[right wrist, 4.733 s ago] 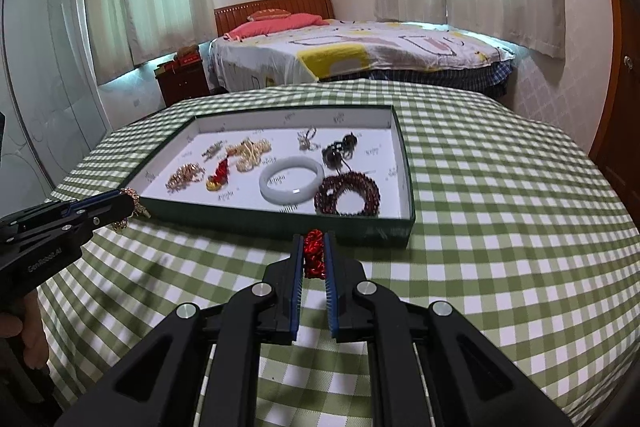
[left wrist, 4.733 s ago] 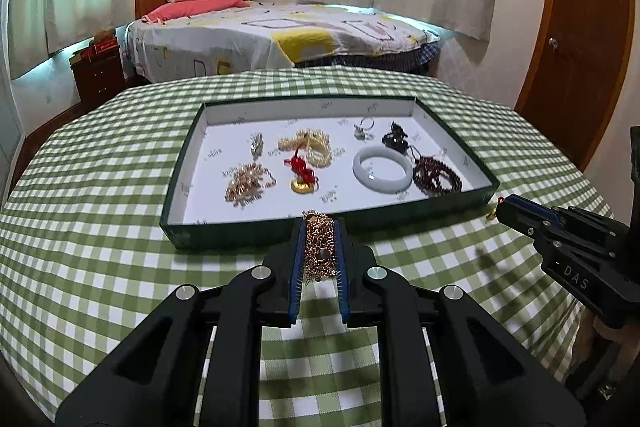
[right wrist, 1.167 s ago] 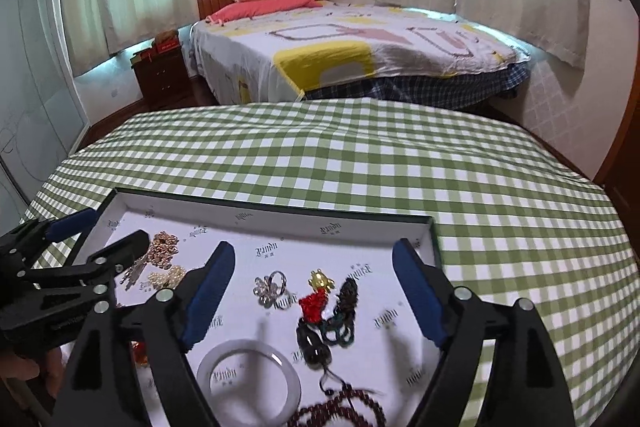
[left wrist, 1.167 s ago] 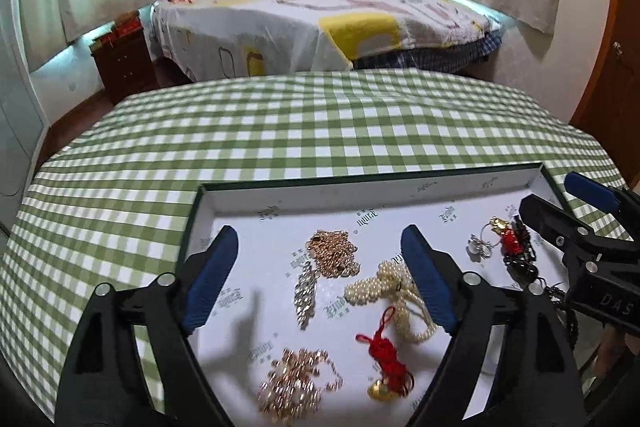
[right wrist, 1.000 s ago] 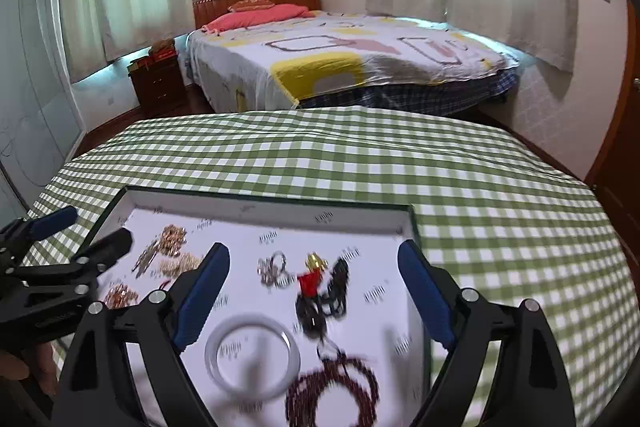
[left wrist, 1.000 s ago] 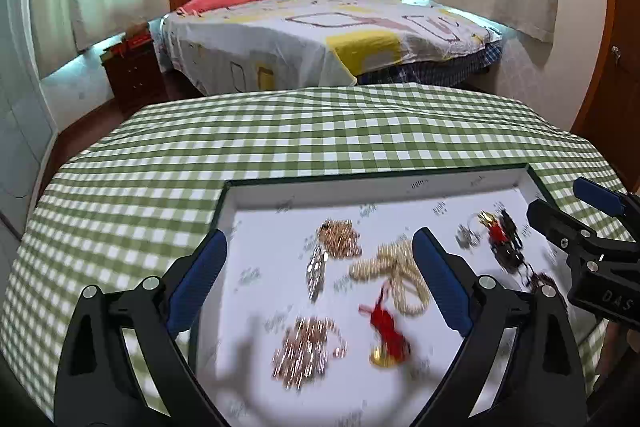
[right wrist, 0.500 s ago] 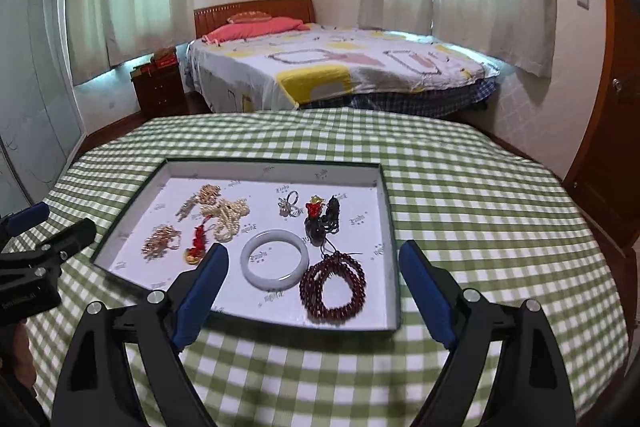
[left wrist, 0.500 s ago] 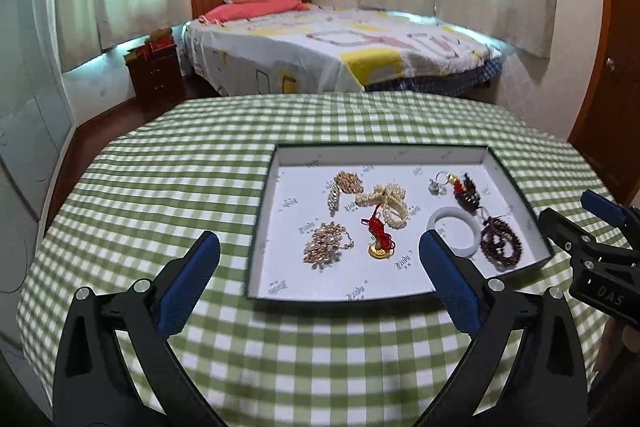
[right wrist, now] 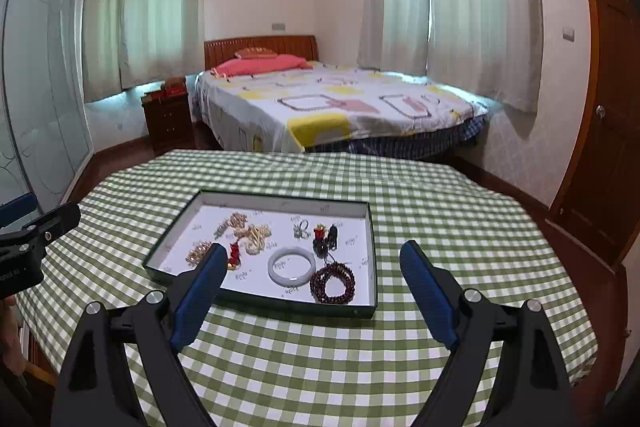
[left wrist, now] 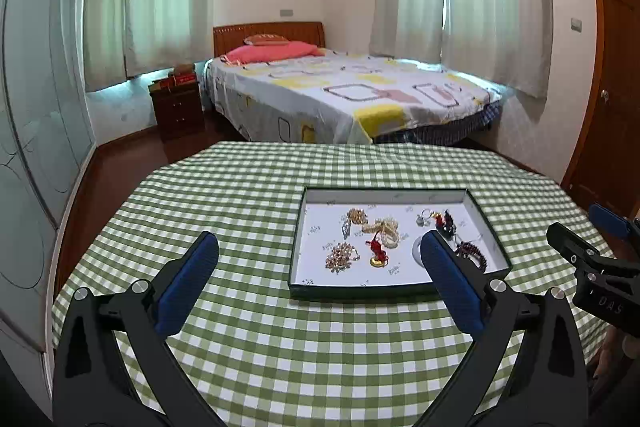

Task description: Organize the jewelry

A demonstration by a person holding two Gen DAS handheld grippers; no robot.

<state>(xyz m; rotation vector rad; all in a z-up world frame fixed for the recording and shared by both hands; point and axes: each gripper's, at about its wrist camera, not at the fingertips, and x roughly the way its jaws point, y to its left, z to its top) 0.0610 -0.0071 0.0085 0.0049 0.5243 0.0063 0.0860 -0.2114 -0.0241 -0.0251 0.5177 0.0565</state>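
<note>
Nearest to me, the left gripper (left wrist: 318, 247) has its jaws spread about as wide as they go, having just been opening that last bit further, with nothing between the blue pads (left wrist: 188, 283) but green-checked tablecloth (left wrist: 280, 347). The right gripper (right wrist: 310, 259) is likewise wide apart and holds nothing; its left pad (right wrist: 200, 291) overlaps the near left corner of the tray in that view, but I read it as hanging above the table, not touching. Neither tool is in contact with any jewelry. Just beyond both sets of fingers sits the dark green tray (right wrist: 260, 297) with its white lining, flat on the round table. All the pieces I can see lie inside it: a gold chain cluster (left wrist: 341, 255) at the near left, a red knot charm with a gold pendant (left wrist: 378, 253) beside it, a pearl strand (right wrist: 256, 234) behind that, a white jade bangle (right wrist: 292, 265) toward the near middle, dark red bead bracelets (right wrist: 334, 284) at the near right, and a small silver ring piece (right wrist: 301, 229) and a red-and-black item (right wrist: 326, 237) at the back, too small for me to name surely. Past the table stands a bed (right wrist: 340, 107) with a patterned cover.
</note>
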